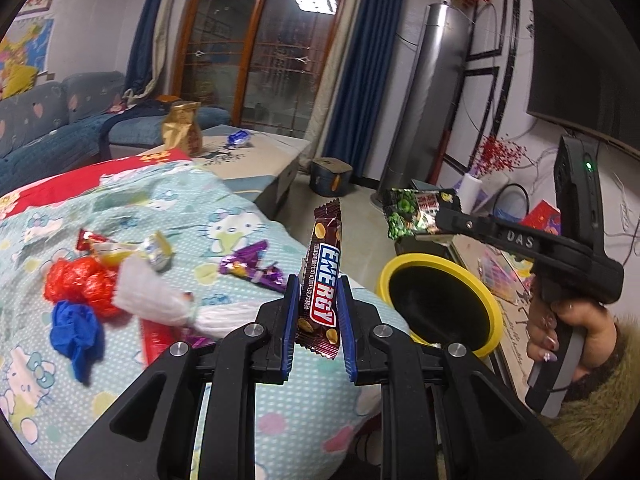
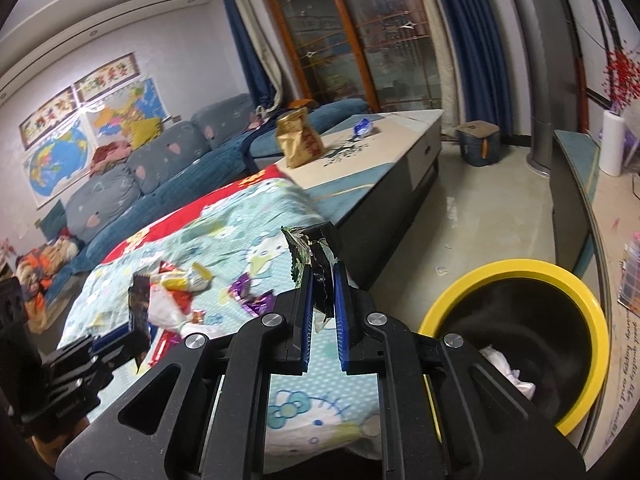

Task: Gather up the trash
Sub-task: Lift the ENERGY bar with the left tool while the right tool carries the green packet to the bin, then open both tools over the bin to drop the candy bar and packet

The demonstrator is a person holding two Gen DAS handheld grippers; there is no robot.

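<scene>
Cartoon-cat cloth [image 1: 224,216], pale blue with red edge, spread over near end of low tabletop [image 1: 260,152]; carries the loose litter

Yellow-rimmed bin [image 1: 496,316], dark inside, just right of cloth edge; white crumpled paper [image 2: 508,368] in bottom, per right wrist view

Gold bag [image 1: 182,128], upright on bare tabletop beyond cloth; blue wrapper [image 1: 239,138] further back on same surface

Left tool [image 1: 318,316]: narrowly parted, blue pads clamped on brown "ENERGY" bar wrapper [image 1: 322,272], wrapper upright, raised above cloth

Right tool [image 2: 322,312]: closed, pinching crumpled green-and-black snack packet [image 2: 314,252]; raised near cloth edge, beside bin; hand [image 1: 560,332] with fur-trimmed sleeve on grip

White tissue wad [image 1: 160,300], on cloth, touching red crumpled plastic [image 1: 80,284]

Blue crumpled plastic [image 1: 76,332], on cloth, just below red plastic

Purple foil wrapper [image 1: 252,268], on cloth, near left tool

Yellow-and-silver wrappers [image 1: 132,252], on cloth behind tissue wad
</scene>
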